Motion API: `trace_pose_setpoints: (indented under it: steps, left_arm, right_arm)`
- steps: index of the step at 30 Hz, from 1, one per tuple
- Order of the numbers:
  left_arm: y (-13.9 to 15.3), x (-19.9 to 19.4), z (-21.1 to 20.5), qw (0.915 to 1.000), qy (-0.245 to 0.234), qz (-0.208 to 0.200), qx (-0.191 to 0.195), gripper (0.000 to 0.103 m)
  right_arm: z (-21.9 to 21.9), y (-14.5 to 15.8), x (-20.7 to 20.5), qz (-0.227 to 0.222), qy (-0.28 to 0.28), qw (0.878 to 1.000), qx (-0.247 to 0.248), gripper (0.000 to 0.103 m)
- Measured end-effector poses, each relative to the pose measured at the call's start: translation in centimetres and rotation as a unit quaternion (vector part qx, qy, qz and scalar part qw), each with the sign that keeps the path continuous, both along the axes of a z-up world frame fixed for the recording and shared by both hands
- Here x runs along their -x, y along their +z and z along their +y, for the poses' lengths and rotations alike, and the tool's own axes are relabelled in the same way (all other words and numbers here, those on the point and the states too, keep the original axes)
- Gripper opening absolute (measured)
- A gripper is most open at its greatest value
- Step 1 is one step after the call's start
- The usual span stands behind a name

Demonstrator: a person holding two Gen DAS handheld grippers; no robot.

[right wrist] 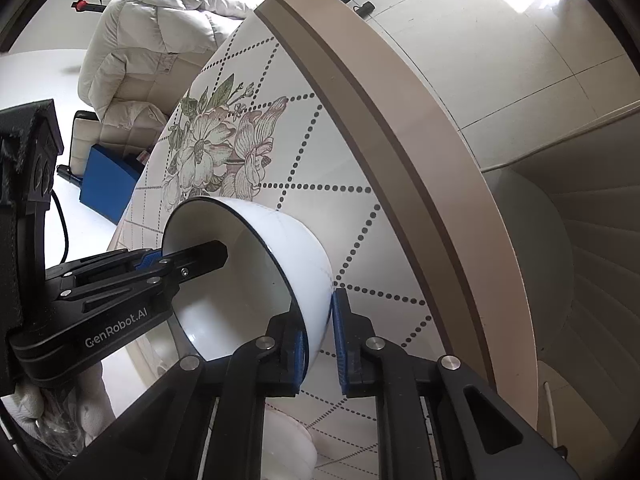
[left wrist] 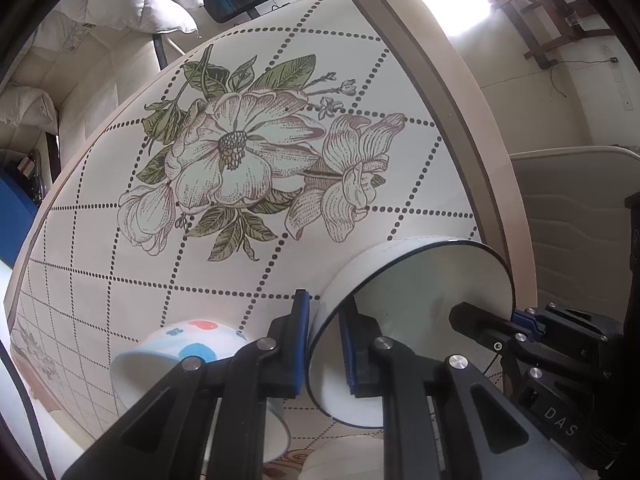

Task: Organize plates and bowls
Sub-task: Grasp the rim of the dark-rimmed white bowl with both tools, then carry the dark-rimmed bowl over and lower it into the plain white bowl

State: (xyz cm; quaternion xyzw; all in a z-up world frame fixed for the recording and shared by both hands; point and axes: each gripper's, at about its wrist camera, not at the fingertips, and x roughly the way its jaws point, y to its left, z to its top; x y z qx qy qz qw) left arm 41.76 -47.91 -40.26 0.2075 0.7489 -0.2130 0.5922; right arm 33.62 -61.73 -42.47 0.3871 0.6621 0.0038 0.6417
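1. Floral print and dotted diamond lines cover the desk (left wrist: 248, 152), which has a tan band along its curved edge; a pale quilted sofa (left wrist: 100, 40) and tiled floor (right wrist: 500, 40) lie beyond it.
2. Both tongs grip the same white bowl with a dark rim (left wrist: 404, 320), tipped on its side and held above the desk near the curved edge.
3. Left tongs (left wrist: 324, 344) are closed on the bowl's rim, one blue pad outside the wall and one inside.
4. Right tongs (right wrist: 320, 340) pinch the rim at another spot in the same way, one finger inside, one outside.
5. Seen from the left wrist view, a second bowl with red and blue patches (left wrist: 188, 356) sits lower left of the left tongs, also tilted; whether it rests on the desk or on other ware is unclear.
6. My reading: the white bowl is mid-transfer, either being passed between hands or carried to a stack. Next move likely calls for one pair of tongs to let go, then levelling the bowl and lowering it onto matching ware.
7. Pale rounded crockery (right wrist: 288, 444) shows at the bottom of both views, mostly hidden by the tongs' arms; its count and kind cannot be told. No plates are clearly visible.
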Motion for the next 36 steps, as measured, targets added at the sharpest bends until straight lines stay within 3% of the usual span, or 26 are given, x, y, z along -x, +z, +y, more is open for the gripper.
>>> trace_pose_setpoints:
  steps: [10,20,30,36]
  left_arm:
    - [2.4,1.9,1.7,0.9997,0.019,-0.005,0.011,0.013]
    - [6.5,5.5,5.1,0.9981,0.043,-0.011,0.044,0.013]
    - [9.2,11.4,10.7,0.9961,0.077,-0.014,0.042,0.013]
    - [8.6,14.2,13.2,0.9949,0.095,-0.003,0.034,0.013]
  right_arm:
    - [1.0,2.0,0.0,0.002,0.021,1.0,0.01,0.013]
    - [2.4,6.7,2.9,-0.013,0.037,0.999,0.017,0.013]
    - [7.7,9.4,7.6,-0.013,0.074,0.997,0.006,0.013]
    - [11.3,9.6,9.7,-0.005,0.107,0.994,0.015,0.013]
